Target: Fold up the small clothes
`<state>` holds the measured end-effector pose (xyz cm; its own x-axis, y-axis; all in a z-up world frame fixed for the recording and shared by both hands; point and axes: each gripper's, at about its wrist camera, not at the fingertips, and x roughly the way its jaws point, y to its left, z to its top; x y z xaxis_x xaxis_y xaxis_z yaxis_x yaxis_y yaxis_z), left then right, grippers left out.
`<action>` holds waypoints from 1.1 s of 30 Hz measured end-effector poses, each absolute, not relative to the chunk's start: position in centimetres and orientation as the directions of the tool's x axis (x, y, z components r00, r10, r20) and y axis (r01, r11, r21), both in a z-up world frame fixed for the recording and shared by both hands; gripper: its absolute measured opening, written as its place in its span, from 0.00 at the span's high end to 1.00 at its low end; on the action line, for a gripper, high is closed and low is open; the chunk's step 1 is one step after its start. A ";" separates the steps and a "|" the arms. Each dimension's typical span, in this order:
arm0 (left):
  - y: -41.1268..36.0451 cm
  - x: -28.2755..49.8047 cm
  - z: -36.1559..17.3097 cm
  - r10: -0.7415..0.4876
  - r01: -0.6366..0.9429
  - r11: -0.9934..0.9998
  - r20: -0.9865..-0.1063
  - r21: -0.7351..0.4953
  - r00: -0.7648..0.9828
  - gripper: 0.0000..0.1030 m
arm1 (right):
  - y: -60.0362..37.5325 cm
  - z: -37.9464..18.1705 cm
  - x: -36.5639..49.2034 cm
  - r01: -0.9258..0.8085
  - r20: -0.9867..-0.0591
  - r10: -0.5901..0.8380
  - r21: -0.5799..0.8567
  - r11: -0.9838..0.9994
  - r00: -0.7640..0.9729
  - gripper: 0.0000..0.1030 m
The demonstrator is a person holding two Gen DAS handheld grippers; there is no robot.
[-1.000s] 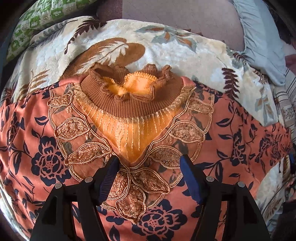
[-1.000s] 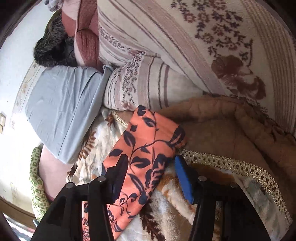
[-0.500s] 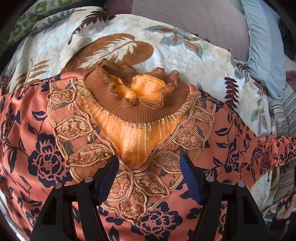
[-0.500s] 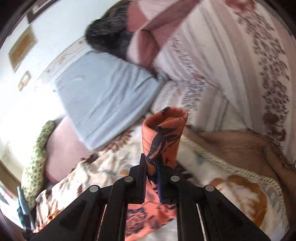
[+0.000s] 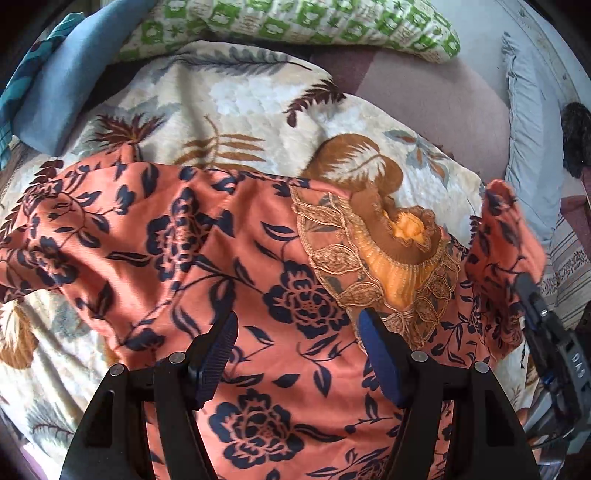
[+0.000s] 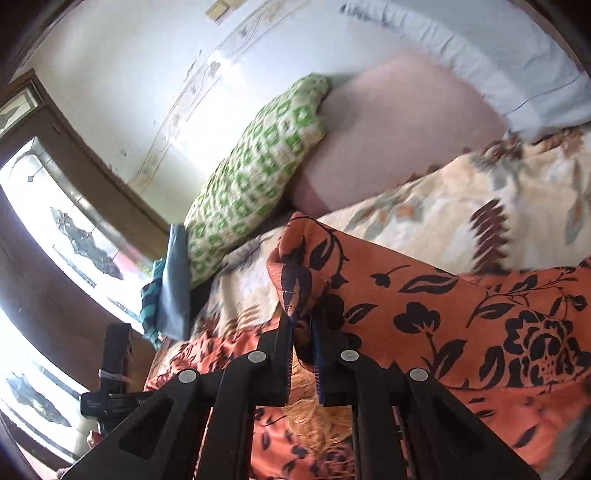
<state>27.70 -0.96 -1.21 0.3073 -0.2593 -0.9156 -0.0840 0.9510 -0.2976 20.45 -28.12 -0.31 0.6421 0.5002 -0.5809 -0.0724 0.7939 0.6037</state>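
Observation:
An orange top with dark blue flowers lies spread on a leaf-print blanket, its brown ruffled collar to the right. My left gripper hovers open over the chest, nothing between its fingers. My right gripper is shut on the cuff of the top's sleeve, which it holds lifted over the body of the top. That raised sleeve and the right gripper also show at the right edge of the left wrist view.
A green-and-white patterned pillow and a blue cloth lie beyond the blanket. A pale blue pillow sits at the right. A mauve sheet, a wall and a window show in the right wrist view.
My right gripper shut on the sleeve cuff, lifted it and swung it across over the top. The left gripper shifted left, so the collar now sits to the right in its view.

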 end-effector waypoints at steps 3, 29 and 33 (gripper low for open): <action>2.2 26.3 -0.1 -0.244 -0.113 0.949 -0.909 -0.296 0.338 0.35 | -21.3 -2.7 20.5 -0.103 -0.619 0.542 0.600 0.793 0.569 0.92; -3.2 29.4 -9.3 -0.250 -0.179 0.943 -0.951 -0.282 0.182 0.52 | -40.4 -10.9 11.7 0.420 -0.609 0.408 0.780 0.464 0.680 0.48; -3.5 29.7 -8.8 -0.265 -0.181 0.937 -0.946 -0.298 0.188 0.72 | -42.4 -12.4 12.5 0.476 -0.562 0.447 0.827 0.298 0.696 0.47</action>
